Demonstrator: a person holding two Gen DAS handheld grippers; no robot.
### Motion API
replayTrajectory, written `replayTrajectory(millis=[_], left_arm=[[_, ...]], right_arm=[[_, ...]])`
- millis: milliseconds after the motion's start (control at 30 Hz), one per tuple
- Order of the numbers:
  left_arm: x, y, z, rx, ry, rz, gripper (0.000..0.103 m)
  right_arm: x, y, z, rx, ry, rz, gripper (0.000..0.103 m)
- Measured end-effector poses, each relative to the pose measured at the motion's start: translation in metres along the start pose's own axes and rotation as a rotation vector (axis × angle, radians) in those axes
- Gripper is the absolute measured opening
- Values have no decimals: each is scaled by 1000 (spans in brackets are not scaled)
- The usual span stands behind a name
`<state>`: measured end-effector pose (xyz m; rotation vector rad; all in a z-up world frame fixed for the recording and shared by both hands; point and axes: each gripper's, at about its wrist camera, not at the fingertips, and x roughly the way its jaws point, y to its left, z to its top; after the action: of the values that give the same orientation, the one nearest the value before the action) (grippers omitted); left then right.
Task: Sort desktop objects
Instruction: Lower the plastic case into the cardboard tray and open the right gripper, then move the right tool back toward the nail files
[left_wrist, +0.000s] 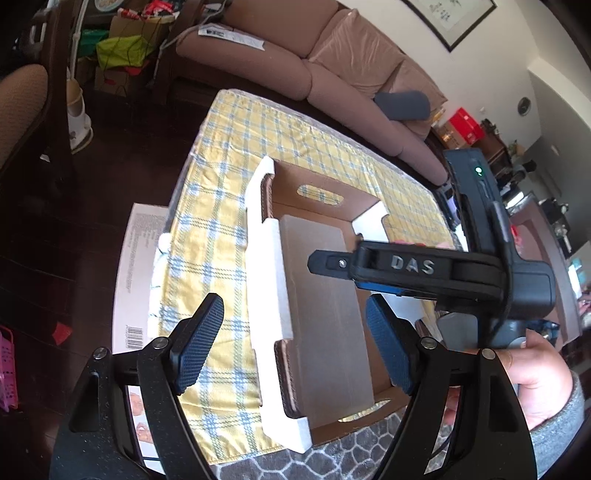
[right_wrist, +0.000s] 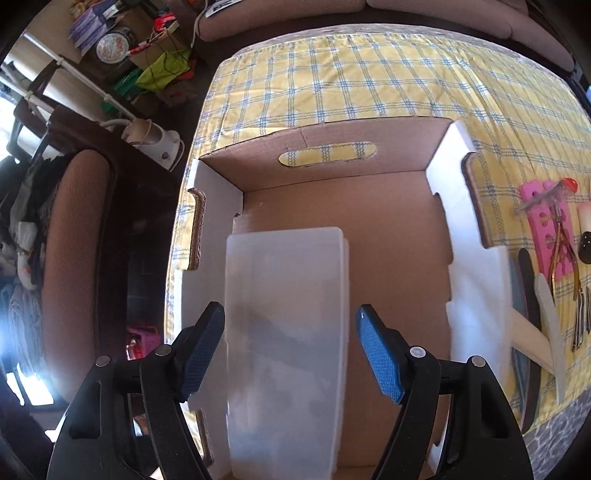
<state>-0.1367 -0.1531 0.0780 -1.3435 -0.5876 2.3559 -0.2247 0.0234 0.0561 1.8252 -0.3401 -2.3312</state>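
A shallow cardboard tray (right_wrist: 399, 236) with white outer walls sits on a yellow plaid cloth (right_wrist: 351, 77). A translucent plastic box (right_wrist: 288, 325) lies inside it, at its left side. My right gripper (right_wrist: 290, 350) is open, its blue pads either side of the box's near end, not touching it. In the left wrist view the tray (left_wrist: 269, 280) and the box (left_wrist: 325, 306) lie ahead. My left gripper (left_wrist: 295, 347) is open and empty above the tray's near side. The right gripper's black body reaches over the tray from the right.
Manicure tools lie on the cloth right of the tray: a pink toe separator (right_wrist: 546, 229), cuticle nippers (right_wrist: 565, 251), nail files (right_wrist: 554, 325). A brown sofa (left_wrist: 332, 55) stands behind the table. A white printed box (left_wrist: 133, 277) sits at the cloth's left edge.
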Motion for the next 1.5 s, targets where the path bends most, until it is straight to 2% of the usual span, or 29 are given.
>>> replayTrajectory(millis=[100, 167, 300, 367, 633, 700, 833, 933, 1000, 1100, 1167, 1233, 1333, 1400, 1500], left_arm=[[8, -1, -3, -10, 39, -44, 77], [13, -4, -7, -3, 57, -44, 76], [19, -10, -11, 25, 72, -23, 76], [20, -10, -13, 25, 80, -21, 76], [27, -15, -17, 32, 110, -53, 77], [27, -18, -18, 48, 108, -37, 77], [26, -17, -17, 45, 107, -35, 78], [19, -18, -15, 62, 75, -1, 78], [11, -19, -14, 71, 42, 17, 78], [2, -24, -12, 89, 0, 24, 81], [-4, -33, -12, 123, -29, 24, 91], [-7, -45, -14, 159, -53, 47, 103], [-10, -71, -20, 205, -63, 47, 103], [-11, -92, -25, 254, -63, 39, 103], [-7, -126, -33, 317, -50, 22, 103]], right_arm=[[-5, -9, -10, -24, 17, 9, 73], [-5, -17, -16, -14, 25, 22, 60], [-4, -24, -22, 13, 30, 76, 54], [-3, -26, -23, 38, 43, 128, 45], [2, -33, -25, 135, 65, 226, 43], [3, -37, -25, 156, 70, 243, 43], [4, -36, -24, 155, 73, 244, 44], [-2, -31, -22, 112, 60, 194, 44], [-12, -29, -20, 74, 39, 163, 45], [-35, -31, -18, 28, -14, 135, 53], [-58, -38, -18, 0, -62, 117, 65], [-77, -51, -20, -6, -102, 105, 72], [-105, -78, -26, 10, -123, 137, 89], [-119, -101, -31, 17, -119, 161, 90], [-146, -139, -40, 52, -177, 129, 90]])
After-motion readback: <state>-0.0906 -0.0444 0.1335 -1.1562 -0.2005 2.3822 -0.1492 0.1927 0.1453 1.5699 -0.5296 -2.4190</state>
